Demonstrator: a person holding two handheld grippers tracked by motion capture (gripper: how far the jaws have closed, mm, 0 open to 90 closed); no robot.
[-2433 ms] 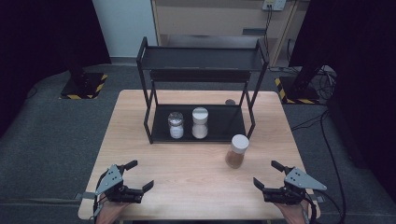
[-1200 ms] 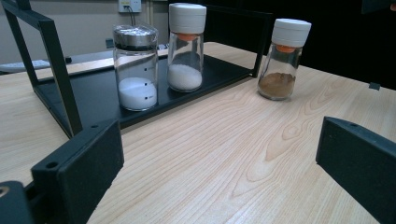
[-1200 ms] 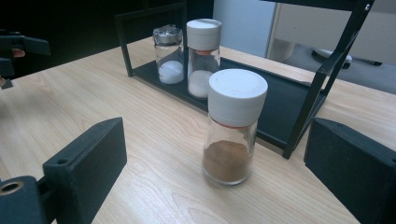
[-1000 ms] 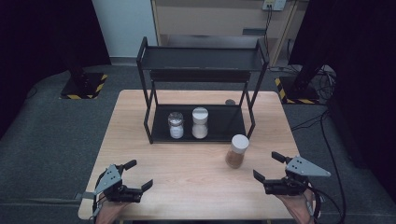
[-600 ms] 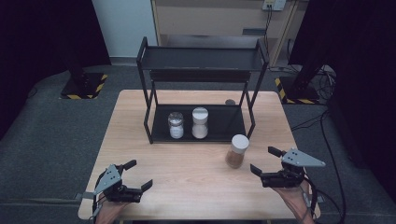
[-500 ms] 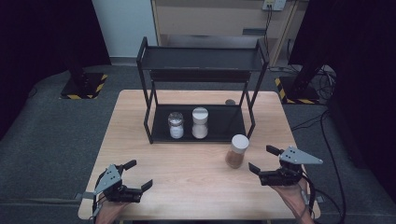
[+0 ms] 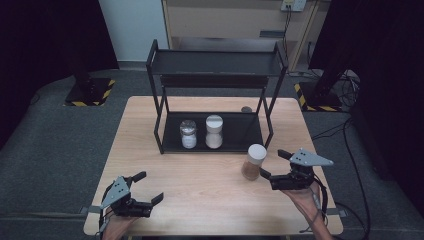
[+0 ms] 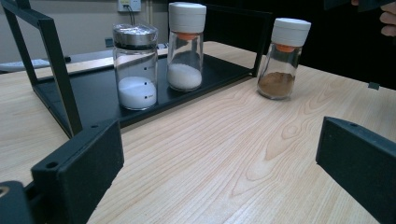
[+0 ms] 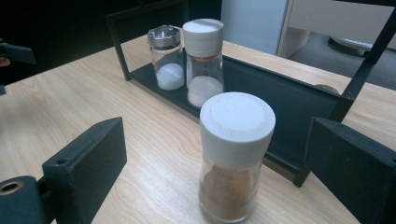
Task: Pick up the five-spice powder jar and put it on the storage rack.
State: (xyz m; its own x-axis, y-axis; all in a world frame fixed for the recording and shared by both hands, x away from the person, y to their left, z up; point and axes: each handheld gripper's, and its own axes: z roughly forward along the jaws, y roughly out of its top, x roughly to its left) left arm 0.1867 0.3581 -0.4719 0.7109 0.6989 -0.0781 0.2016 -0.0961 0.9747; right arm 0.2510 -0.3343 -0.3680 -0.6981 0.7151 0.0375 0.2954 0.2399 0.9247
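A jar of brown powder with a white cap point(image 7: 253, 161) point(image 9: 233, 154) point(image 8: 281, 58) stands upright on the wooden table, in front of the black rack's right end. My right gripper point(image 7: 274, 164) point(image 9: 219, 186) is open just right of it, its jaws level with the jar and the jar partly between them, not touching. A silver-capped jar of white powder point(image 7: 188, 133) point(image 8: 136, 66) point(image 9: 165, 55) and a taller white-capped jar point(image 7: 214, 131) point(image 8: 186, 45) point(image 9: 203, 60) stand on the rack's lower shelf point(image 7: 235, 136). My left gripper point(image 7: 147, 187) point(image 8: 219, 172) rests open near the front left edge.
The black two-tier rack point(image 7: 215, 62) occupies the table's back half; its top shelf is bare. A small dark round object point(image 7: 246, 109) lies behind the rack's right leg. Bare wood point(image 7: 200, 175) lies between the grippers.
My right gripper has moved left and forward from the table's front right corner up to the brown-powder jar. The left gripper and all jars have stayed put.
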